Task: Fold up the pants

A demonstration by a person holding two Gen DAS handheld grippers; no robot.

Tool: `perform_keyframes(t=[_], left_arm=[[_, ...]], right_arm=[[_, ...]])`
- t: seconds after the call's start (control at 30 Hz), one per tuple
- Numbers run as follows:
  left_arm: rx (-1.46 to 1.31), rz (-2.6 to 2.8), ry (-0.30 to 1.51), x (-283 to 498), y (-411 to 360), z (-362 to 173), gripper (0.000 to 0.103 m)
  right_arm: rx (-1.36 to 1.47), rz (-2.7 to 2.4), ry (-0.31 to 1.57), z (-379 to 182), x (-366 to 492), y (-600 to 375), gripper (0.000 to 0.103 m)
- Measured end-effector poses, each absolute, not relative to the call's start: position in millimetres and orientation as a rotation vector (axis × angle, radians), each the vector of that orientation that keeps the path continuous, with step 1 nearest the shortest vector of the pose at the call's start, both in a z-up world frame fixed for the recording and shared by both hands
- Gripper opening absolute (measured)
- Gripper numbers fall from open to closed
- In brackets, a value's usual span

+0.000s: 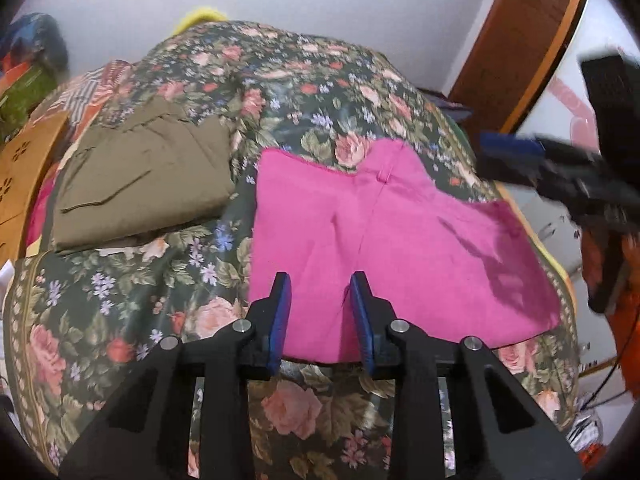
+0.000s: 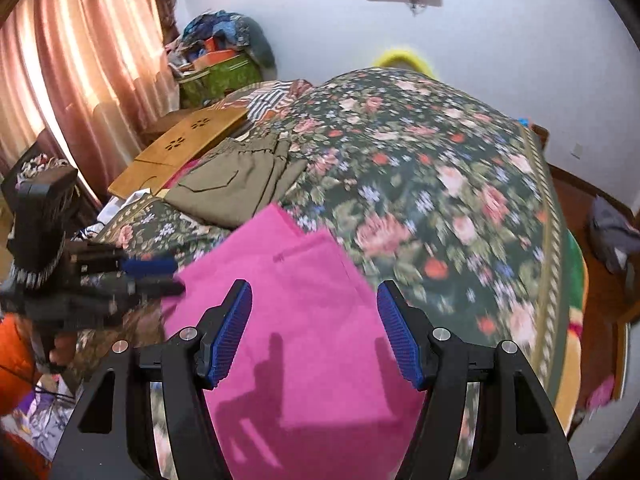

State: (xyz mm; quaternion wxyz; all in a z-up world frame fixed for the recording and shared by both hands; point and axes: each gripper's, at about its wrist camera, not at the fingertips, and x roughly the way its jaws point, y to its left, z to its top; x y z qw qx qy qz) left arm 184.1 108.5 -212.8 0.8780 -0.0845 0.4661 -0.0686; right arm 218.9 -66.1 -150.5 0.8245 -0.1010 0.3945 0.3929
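Note:
Pink pants [image 1: 384, 232] lie flat on the floral bedspread [image 1: 304, 92], folded into a broad shape. They also show in the right wrist view [image 2: 304, 320]. My left gripper [image 1: 322, 280] is open and empty, hovering over the near edge of the pink pants. My right gripper [image 2: 314, 292] is open wide and empty above the pink pants. The right gripper appears blurred at the right edge of the left wrist view [image 1: 532, 156], and the left gripper shows at the left of the right wrist view [image 2: 152, 276].
Folded olive-green pants [image 1: 136, 176] lie on the bed to the left [image 2: 236, 184]. A wooden lap tray [image 2: 180, 152] sits beyond them. A pile of clothes and boxes [image 2: 220, 60] stands by the curtain [image 2: 72, 64]. A wooden door [image 1: 516, 40] is at the right.

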Motion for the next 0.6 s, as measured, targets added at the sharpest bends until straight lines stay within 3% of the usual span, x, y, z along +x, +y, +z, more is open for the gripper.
perform_keyframes(t=[0.13, 0.2, 0.27, 0.33, 0.4, 0.6], left_arm=[[-0.185, -0.148, 0.999, 186, 112, -226, 0.030], [-0.188, -0.138, 1.010, 184, 114, -233, 0.024], [-0.203, -0.145, 1.013, 182, 116, -237, 0.023], [-0.206, -0.145, 1.005, 178, 117, -238, 0.021], [-0.201, -0.145, 1.002, 176, 117, -238, 0.017], [-0.203, -0.129, 0.992, 174, 118, -240, 0.016]], right_arm=[[-0.229, 0.857, 0.867, -163, 244, -44, 0.057], [-0.233, 0.874, 0.895, -171, 254, -36, 0.037], [-0.216, 0.906, 0.959, -183, 265, -29, 0.026], [-0.213, 0.932, 0.995, -192, 270, -23, 0.024], [-0.240, 0.943, 0.990, -195, 268, -20, 0.012], [-0.292, 0.947, 0.938, -192, 261, -18, 0.009]])
